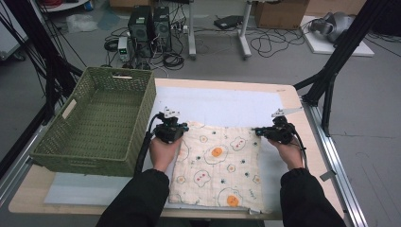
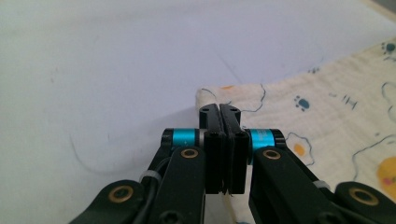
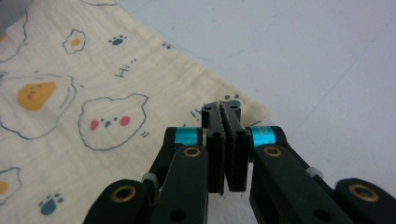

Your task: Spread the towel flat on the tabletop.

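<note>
Cloth, cream with fried-egg and paw prints, lies flat on a white mat that covers most of a pale wooden table. It sits toward the near right part of the mat, its near edge close to the table's front. To its left stands a green woven basket, its right wall just beside the cloth's far left corner. Beyond the table the floor is grey and cluttered: two dark computer towers amid tangled cables, cardboard boxes, and black stand legs on both sides. A metal rail runs along the table's right edge.

A person in dark sleeves holds both tongs at the cloth's far edge. The left gripper is at the far left corner; in the left gripper view its jaws are pressed together, pinching the cloth's corner between the pads. The right gripper is at the far right corner; in the right gripper view its jaws are likewise closed tight, with the corner's hem caught between them. Both corners look barely raised off the mat.
</note>
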The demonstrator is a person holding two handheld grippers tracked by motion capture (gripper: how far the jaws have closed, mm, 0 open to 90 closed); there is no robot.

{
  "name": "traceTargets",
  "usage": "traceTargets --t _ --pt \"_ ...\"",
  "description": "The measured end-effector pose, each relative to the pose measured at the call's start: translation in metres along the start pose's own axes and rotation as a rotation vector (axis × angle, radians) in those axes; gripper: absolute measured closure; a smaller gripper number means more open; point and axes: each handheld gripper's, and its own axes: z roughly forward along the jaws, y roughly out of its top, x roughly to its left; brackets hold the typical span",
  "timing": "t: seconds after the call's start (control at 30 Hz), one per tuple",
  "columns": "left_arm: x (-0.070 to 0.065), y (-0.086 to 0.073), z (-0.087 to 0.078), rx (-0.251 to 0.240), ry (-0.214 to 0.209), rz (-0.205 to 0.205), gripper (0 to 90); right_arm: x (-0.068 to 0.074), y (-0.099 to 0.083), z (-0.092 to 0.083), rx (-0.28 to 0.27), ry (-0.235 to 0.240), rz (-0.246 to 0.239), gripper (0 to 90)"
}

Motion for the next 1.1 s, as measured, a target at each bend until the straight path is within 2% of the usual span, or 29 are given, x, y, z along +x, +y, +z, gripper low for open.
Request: traceTargets --t 0.07,0.13,0.27,0.4,0.53,0.63,0.8,0.87,0.97,1.1 --pt "0.004 0.004 -0.003 -0.016 0.003 -0.012 88.1 0.000 0.002 -0.005 -0.034 0.008 0.006 89.0" --pt "0.009 0.004 -0.005 -0.013 0.003 -0.029 88.2 0.001 0.003 -0.008 -0.053 0.015 0.012 89.0" --pt "0.013 0.002 -0.006 0.005 0.006 -0.013 88.1 -0.001 0.002 -0.004 -0.034 0.030 0.027 89.0" --pt "0.016 -0.001 -0.007 0.010 -0.002 -0.013 88.1 -0.001 0.002 -0.002 -0.049 0.046 0.040 89.0" --pt "0.021 -0.007 -0.011 -0.004 -0.013 -0.036 88.1 -0.005 0.002 -0.007 -0.118 0.104 0.095 89.0" --pt "0.023 -0.008 -0.012 -0.001 -0.010 -0.037 88.1 -0.005 0.004 -0.007 -0.115 0.101 0.087 89.1" --pt "0.024 -0.006 -0.013 -0.039 -0.002 -0.070 88.1 -0.001 0.018 -0.007 -0.106 0.086 0.059 89.0" --pt "0.026 -0.007 -0.013 -0.029 -0.005 -0.070 88.1 -0.001 0.022 -0.009 -0.103 0.083 0.054 89.0" --pt "0.025 -0.008 -0.010 -0.020 -0.023 -0.068 88.1 -0.004 0.018 -0.005 -0.068 0.087 0.065 89.0" --pt "0.024 -0.008 -0.012 -0.023 -0.040 -0.063 88.1 -0.004 0.006 -0.002 -0.055 0.097 0.076 89.0"
